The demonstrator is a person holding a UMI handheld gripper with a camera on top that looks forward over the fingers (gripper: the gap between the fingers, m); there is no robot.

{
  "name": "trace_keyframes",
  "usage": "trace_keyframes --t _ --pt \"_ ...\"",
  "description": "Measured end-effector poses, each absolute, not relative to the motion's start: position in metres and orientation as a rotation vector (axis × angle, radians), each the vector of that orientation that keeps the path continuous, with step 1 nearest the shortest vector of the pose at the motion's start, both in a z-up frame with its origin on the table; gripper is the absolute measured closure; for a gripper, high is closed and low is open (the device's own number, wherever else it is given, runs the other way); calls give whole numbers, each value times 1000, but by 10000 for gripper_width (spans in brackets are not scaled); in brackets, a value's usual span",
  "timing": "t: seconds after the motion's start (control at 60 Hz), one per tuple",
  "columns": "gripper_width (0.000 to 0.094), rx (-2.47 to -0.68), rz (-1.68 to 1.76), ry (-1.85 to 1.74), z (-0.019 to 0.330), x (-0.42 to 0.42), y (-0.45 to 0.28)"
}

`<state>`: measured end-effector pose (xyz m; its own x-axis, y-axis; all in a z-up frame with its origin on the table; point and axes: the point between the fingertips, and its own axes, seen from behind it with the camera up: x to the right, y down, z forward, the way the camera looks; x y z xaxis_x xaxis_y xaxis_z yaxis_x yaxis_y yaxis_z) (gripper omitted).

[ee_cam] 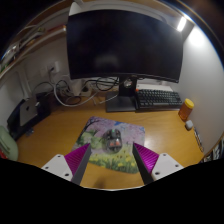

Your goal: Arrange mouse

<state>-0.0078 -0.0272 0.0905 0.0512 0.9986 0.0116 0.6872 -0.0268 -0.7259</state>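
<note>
A dark grey mouse (116,139) lies on a patterned mouse pad (100,130) in the middle of the wooden desk (60,130). My gripper (112,161) is open, its two pink-padded fingers (78,158) spread wide just short of the mouse pad's near edge. The mouse sits ahead of the fingers, roughly in line with the gap between them, and nothing is held.
A large dark monitor (122,45) stands on its base (121,102) behind the pad. A black keyboard (158,98) lies to its right, with an orange-capped bottle (187,108) further right. Cables and a white power strip (72,97) sit at the back left, a dark box (25,113) at the left.
</note>
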Motion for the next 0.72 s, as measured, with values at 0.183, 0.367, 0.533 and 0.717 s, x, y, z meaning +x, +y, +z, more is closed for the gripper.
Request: trace_keyframes --t 0.183,0.367,0.533,0.717 --pt "83 -1795 736 -1721 144 63 -44" --pt "84 -1776 746 -1700 179 95 -41" --pt "84 -1764 760 -1674 194 109 -36" --pt "82 -1769 757 -1668 191 121 -31"
